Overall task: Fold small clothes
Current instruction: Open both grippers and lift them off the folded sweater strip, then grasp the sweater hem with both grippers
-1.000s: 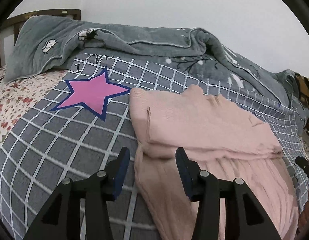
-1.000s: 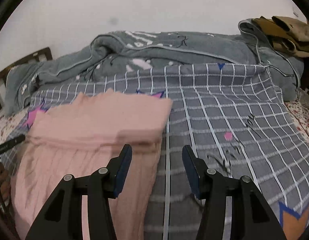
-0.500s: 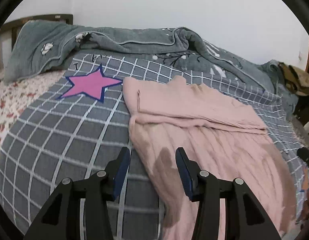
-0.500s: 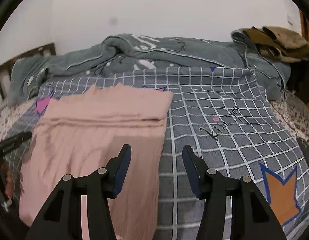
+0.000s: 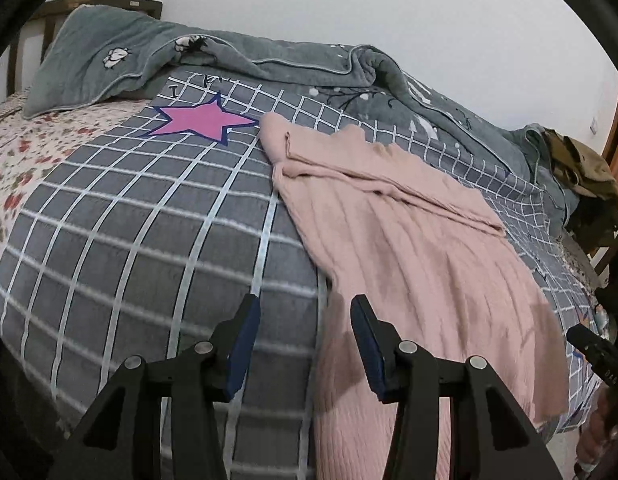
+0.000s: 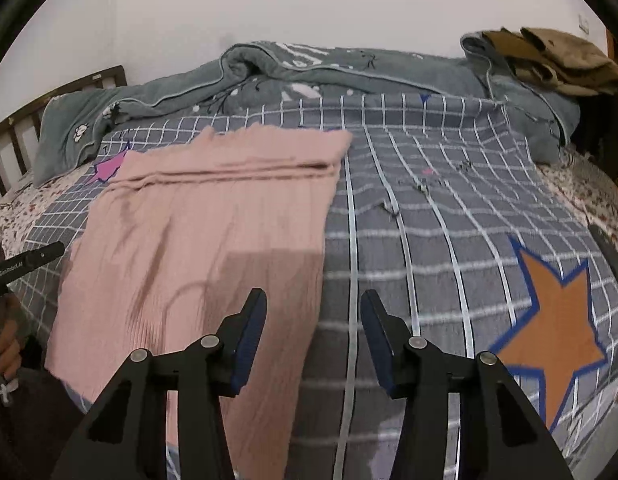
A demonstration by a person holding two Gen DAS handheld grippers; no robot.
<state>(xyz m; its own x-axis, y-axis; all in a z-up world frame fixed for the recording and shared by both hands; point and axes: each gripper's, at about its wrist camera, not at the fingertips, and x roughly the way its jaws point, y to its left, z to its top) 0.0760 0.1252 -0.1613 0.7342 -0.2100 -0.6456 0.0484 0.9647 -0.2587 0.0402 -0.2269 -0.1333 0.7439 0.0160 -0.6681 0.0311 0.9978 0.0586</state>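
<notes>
A pink ribbed garment [image 5: 409, 248] lies flat on the grey checked bedsheet [image 5: 129, 240], its far end folded over in a doubled band. Its near end hangs over the bed's front edge. My left gripper [image 5: 305, 304] hovers open above the garment's left edge near the front, with nothing pinched. In the right wrist view the garment [image 6: 213, 216] fills the left half. My right gripper [image 6: 314, 298] hovers over its right edge, jaws closing a little, pads touching nothing. Each gripper shows at the other view's border: right gripper [image 5: 593, 352], left gripper [image 6: 25, 264].
A rumpled grey blanket [image 6: 349, 68] runs along the wall at the bed's far side. Brown clothes [image 6: 557, 56] are piled at the far right. A wooden headboard [image 5: 49, 8] stands at the left. The sheet bears a pink star [image 5: 201, 120] and an orange star [image 6: 549, 320].
Both grippers have drawn back from the folded far end toward the bed's front edge, so more of the garment's lower part shows. The garment itself has not moved.
</notes>
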